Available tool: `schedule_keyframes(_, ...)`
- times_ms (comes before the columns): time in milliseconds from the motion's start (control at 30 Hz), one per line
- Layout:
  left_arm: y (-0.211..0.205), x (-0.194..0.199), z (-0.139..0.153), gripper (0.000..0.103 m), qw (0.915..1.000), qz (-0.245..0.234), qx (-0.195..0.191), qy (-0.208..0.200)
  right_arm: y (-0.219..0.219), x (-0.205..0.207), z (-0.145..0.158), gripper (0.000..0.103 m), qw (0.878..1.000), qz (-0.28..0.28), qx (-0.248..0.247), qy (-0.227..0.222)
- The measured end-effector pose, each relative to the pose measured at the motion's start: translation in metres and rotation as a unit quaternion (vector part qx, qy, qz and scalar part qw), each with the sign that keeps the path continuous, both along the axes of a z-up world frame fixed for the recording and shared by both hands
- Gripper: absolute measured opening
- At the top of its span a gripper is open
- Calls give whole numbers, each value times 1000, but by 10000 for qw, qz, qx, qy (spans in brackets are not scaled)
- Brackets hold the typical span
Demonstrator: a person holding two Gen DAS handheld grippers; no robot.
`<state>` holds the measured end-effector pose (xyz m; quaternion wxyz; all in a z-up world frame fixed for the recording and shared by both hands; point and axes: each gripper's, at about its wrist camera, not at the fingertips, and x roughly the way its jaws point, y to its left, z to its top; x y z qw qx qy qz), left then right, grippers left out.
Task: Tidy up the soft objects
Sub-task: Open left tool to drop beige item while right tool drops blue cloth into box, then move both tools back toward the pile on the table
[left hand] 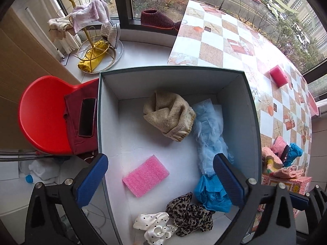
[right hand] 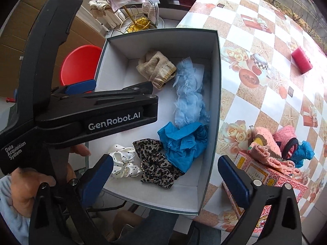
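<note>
A white open box (left hand: 110, 110) (right hand: 212, 94) holds a beige knit cloth (left hand: 168, 115) (right hand: 156, 68), a light blue feathery piece (left hand: 210, 134) (right hand: 189, 94), a blue crumpled cloth (left hand: 210, 194) (right hand: 181, 143), a leopard scrunchie (left hand: 190, 212) (right hand: 156, 163), a white dotted scrunchie (left hand: 155, 226) (right hand: 124, 161) and a pink sponge (left hand: 145, 175). My left gripper (left hand: 160, 177) is open and empty above the box; its body (right hand: 85, 110) crosses the right wrist view. My right gripper (right hand: 165, 176) is open and empty over the box's near end.
A patterned red carton (right hand: 265, 175) (left hand: 286, 183) with pink knit items and a blue cloth (right hand: 304, 153) sits right of the box on the checkered table (right hand: 255, 77). A pink roll (left hand: 278, 77) (right hand: 302, 60) lies farther out. A red chair (left hand: 43, 114) with a phone stands left.
</note>
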<state>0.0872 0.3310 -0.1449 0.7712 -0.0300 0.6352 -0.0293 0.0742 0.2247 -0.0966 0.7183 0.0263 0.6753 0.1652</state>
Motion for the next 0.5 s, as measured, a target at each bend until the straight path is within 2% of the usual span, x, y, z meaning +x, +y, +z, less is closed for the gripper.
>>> schedule_keyframes(500,-11,-9,28,102,10000,-68,-11,-42,-24,-6,40,103,9991,-203,259,-282)
